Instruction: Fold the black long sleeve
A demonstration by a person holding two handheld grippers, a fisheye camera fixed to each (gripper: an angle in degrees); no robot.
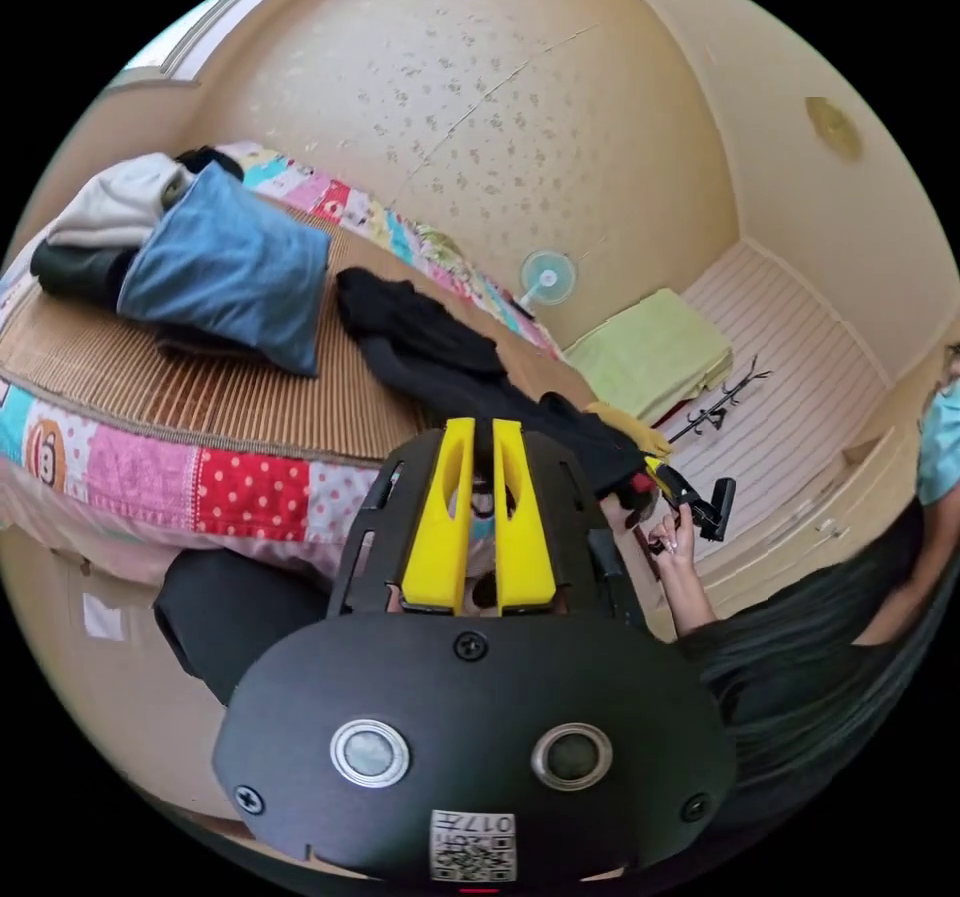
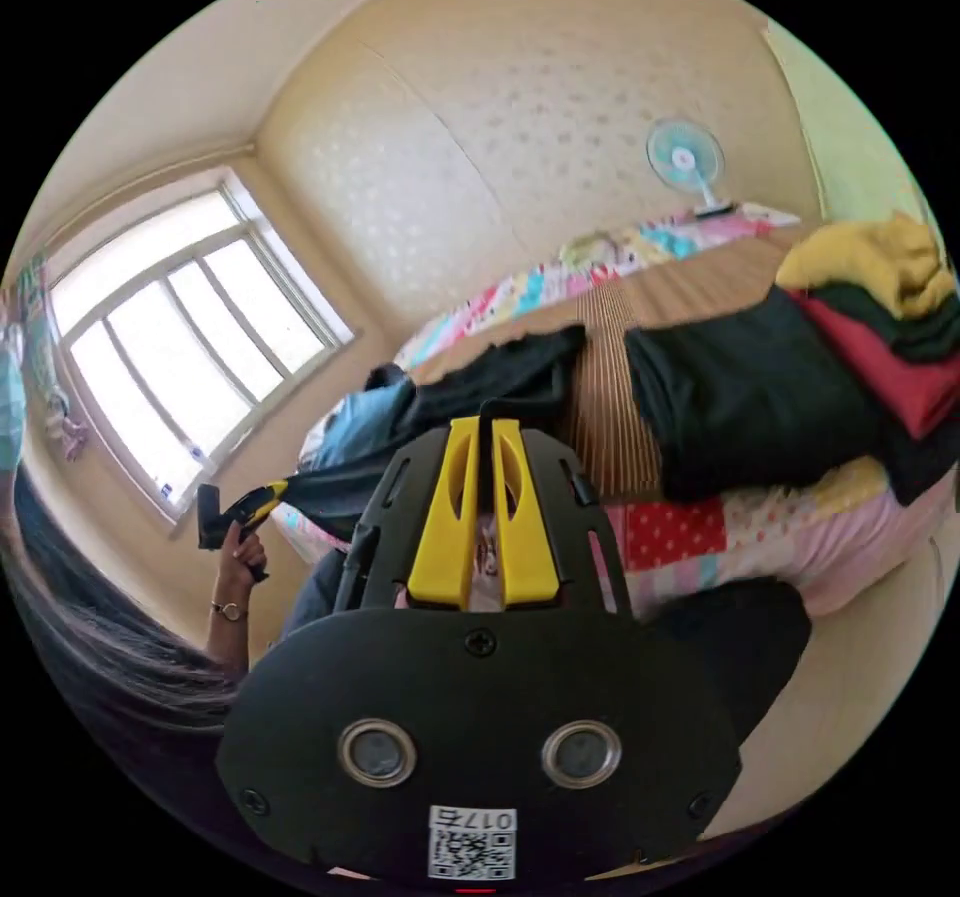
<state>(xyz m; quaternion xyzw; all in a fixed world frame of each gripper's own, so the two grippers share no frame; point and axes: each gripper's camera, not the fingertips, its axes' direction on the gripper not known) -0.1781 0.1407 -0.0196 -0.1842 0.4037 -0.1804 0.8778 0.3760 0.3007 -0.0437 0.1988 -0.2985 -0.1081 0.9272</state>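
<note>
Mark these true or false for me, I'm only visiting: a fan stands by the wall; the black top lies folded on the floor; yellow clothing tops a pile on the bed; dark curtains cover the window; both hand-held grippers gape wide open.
1. A fan stands by the wall. True.
2. The black long sleeve lies folded on the floor. False: it sprawls unfolded across the bed's woven mat.
3. Yellow clothing tops a pile of clothes on the bed. True.
4. Dark curtains cover the window. False: it is bare and bright.
5. Both hand-held grippers gape wide open. False: the left hand-held gripper and the right hand-held gripper have their yellow jaws nearly together, seemingly pinching black cloth.
</note>
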